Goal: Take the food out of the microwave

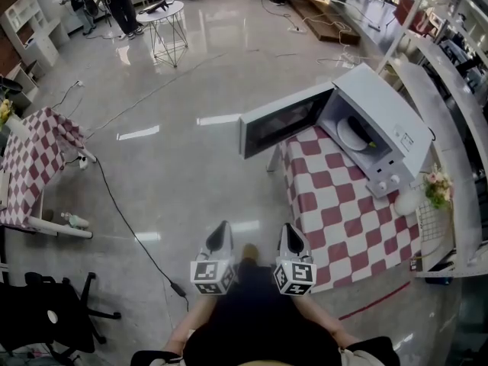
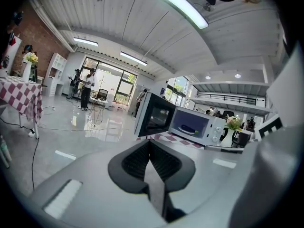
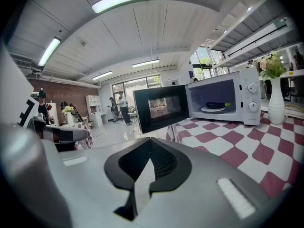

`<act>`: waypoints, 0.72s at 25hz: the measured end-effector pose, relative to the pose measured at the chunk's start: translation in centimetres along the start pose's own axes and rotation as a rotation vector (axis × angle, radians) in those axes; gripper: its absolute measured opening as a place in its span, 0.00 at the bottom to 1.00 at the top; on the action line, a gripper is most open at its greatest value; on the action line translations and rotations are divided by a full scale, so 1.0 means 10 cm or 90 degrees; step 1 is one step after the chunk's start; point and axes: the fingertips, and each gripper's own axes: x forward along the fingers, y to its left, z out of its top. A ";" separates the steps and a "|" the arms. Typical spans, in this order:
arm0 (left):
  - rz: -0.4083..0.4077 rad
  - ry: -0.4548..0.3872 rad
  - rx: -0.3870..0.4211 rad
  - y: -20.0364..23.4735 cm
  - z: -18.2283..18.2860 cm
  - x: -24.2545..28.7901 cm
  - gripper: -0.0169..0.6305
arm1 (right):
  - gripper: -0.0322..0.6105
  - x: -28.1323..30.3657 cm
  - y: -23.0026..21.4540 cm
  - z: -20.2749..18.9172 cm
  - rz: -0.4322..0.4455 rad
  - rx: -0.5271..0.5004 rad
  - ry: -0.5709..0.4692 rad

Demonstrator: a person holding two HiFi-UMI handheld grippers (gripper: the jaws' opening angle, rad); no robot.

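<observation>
A white microwave (image 1: 389, 139) stands on a table with a red-and-white checked cloth (image 1: 335, 219), its door (image 1: 284, 120) swung wide open to the left. Inside lies a white plate (image 1: 355, 134) with a dark eggplant (image 1: 368, 139) on it, also seen in the right gripper view as the eggplant (image 3: 216, 105) on its plate (image 3: 212, 109). My left gripper (image 1: 223, 227) and right gripper (image 1: 288, 229) are side by side over the floor, short of the table. Both are shut and hold nothing. In the left gripper view the microwave (image 2: 199, 127) lies ahead to the right.
A white vase of flowers (image 1: 438, 185) and a wire basket (image 1: 431, 227) stand right of the microwave. A second checked table (image 1: 34, 155) is at the left, a black chair (image 1: 46, 315) at the lower left, and a cable (image 1: 126, 219) crosses the floor. People stand far back by a round table (image 1: 164, 21).
</observation>
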 end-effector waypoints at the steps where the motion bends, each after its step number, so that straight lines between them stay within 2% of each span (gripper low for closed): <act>1: 0.002 0.001 -0.001 0.01 0.01 0.04 0.04 | 0.05 0.04 -0.01 0.01 0.000 0.000 0.002; 18: 0.013 0.010 0.001 0.14 0.15 0.61 0.04 | 0.05 0.63 -0.24 0.13 0.003 0.015 0.032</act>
